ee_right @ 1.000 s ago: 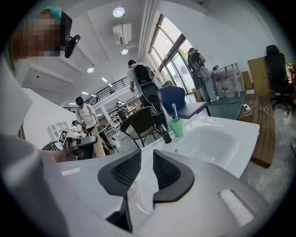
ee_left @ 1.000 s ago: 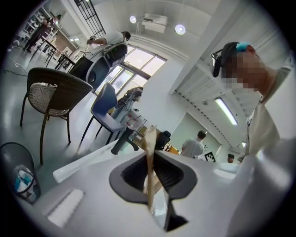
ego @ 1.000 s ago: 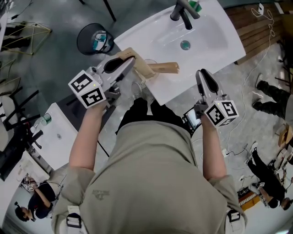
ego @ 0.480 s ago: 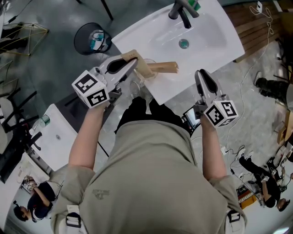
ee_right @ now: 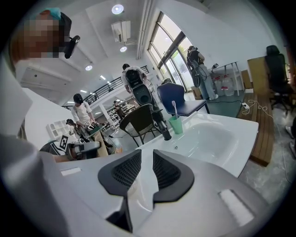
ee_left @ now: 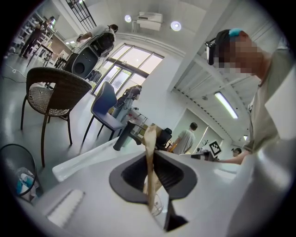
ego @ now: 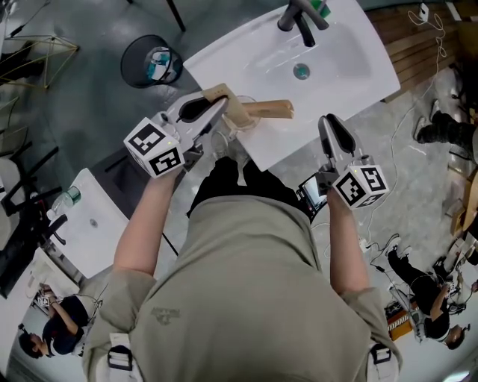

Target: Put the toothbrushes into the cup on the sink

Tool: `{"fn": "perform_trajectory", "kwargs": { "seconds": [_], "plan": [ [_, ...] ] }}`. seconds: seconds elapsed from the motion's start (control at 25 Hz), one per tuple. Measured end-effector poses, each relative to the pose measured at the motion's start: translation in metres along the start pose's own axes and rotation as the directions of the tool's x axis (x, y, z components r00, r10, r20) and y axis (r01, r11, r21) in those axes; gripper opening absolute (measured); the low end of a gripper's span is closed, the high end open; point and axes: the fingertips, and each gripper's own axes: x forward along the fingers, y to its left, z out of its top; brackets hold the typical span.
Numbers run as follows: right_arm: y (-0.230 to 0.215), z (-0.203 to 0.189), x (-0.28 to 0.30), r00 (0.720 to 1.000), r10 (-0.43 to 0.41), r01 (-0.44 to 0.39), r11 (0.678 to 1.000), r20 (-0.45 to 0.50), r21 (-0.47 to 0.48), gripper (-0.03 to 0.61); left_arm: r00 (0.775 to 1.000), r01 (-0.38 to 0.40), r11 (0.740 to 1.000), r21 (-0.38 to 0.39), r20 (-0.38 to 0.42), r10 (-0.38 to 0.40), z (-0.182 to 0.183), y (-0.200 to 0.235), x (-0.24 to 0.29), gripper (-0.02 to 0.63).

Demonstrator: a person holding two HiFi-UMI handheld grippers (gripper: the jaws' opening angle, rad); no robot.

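At 7 o'clock on the white ceramic sink (ego: pixel 358 56): two tan wood-coloured toothbrushes. One (ee_left: pixel 150 139) is clenched between the left gripper (ego: pixel 219 102) jaws, standing up through them. The second tan toothbrush (ego: pixel 267 110) lies just beside it at 3 o'clock. One green plastic cup (ego: pixel 320 7) sits by the black faucet (ego: pixel 299 21), roughly 1 o'clock from the left gripper and well apart. It already has one pale toothbrush (ee_right: pixel 174 109) in it. Right gripper (ee_right: pixel 147 155): released, jaws slightly apart, nothing between them, at the sink's 5 o'clock edge.
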Motion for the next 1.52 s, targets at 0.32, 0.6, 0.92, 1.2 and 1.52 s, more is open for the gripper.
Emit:
{"fn": "perform_trajectory", "kwargs": {
  "seconds": [0.32,0.6,0.92,1.2,1.52],
  "plan": [
    [0.004,-0.001,-0.001,1.000,-0.003,0.003,1.000,-0.004,-0.002,0.086,1.000,-0.025,0.990,0.140,0.000,0.025,-0.006,-0.015,0.002,0.034],
    [0.005,-0.003,0.001,1.000,0.000,0.000,1.000,-0.008,-0.002,0.086,0.999,-0.032,0.988,0.153,-0.010,0.034,-0.018,-0.017,0.007,0.034],
    [0.007,-0.008,-0.002,1.000,0.004,-0.004,1.000,-0.015,0.001,0.086,0.996,-0.083,0.976,0.202,-0.002,0.085,-0.021,-0.014,0.005,0.035],
    [0.011,-0.012,-0.001,1.000,0.007,-0.007,1.000,-0.026,0.004,0.086,0.993,-0.104,0.970,0.218,-0.025,0.112,-0.036,-0.011,0.007,0.035],
    [0.012,-0.015,-0.001,1.000,0.010,-0.010,1.000,-0.027,0.004,0.086,0.993,-0.101,0.966,0.237,-0.032,0.112,-0.039,-0.013,0.009,0.035]
  ]
}}
